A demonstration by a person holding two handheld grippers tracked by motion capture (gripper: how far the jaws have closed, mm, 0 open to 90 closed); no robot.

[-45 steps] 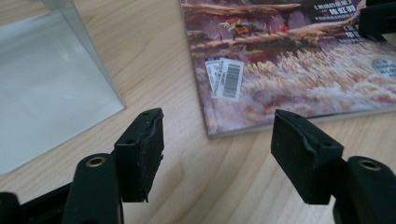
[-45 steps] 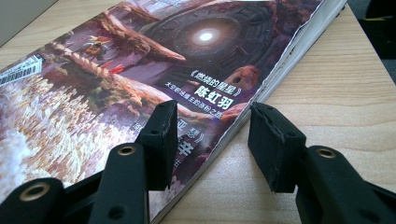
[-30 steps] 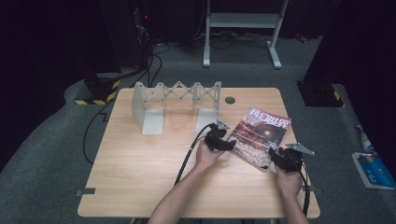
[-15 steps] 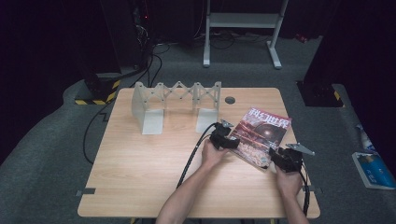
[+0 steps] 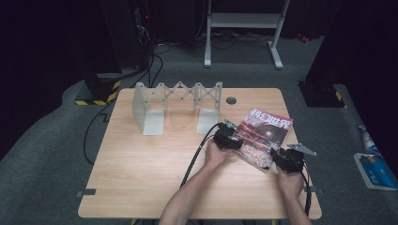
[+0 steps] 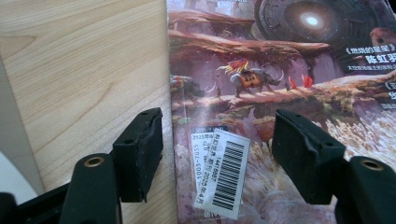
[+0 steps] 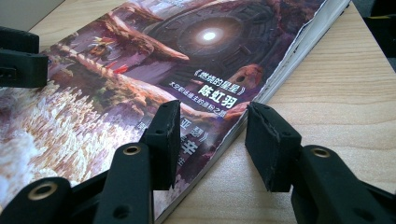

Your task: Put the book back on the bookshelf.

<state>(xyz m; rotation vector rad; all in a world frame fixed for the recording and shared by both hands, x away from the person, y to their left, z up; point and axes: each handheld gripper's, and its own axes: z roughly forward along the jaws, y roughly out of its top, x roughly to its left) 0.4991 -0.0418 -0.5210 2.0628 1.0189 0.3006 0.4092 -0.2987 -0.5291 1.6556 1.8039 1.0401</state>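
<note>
A magazine (image 5: 265,133) with a dark fantasy cover lies flat at the right of the wooden table (image 5: 141,178). My left gripper (image 5: 234,140) sits at its left edge. In the left gripper view the open jaws (image 6: 217,123) straddle that edge and a barcode sticker (image 6: 224,175), with one pad over bare wood and the other over the cover (image 6: 280,70). My right gripper (image 5: 280,157) is at the near right edge. Its jaws (image 7: 214,112) have just been closing a little but stand open, astride the edge of the magazine (image 7: 140,70) without pressing it.
A grey folding rack (image 5: 176,105) stands at the back of the table, with a round grommet (image 5: 231,100) to its right. Black cables trail from both grippers. On the floor are a metal stand (image 5: 244,28) behind and a blue-white item (image 5: 375,168) at the right.
My left gripper has edged a little to the right, onto the magazine's left edge. The right hand has kept its place.
</note>
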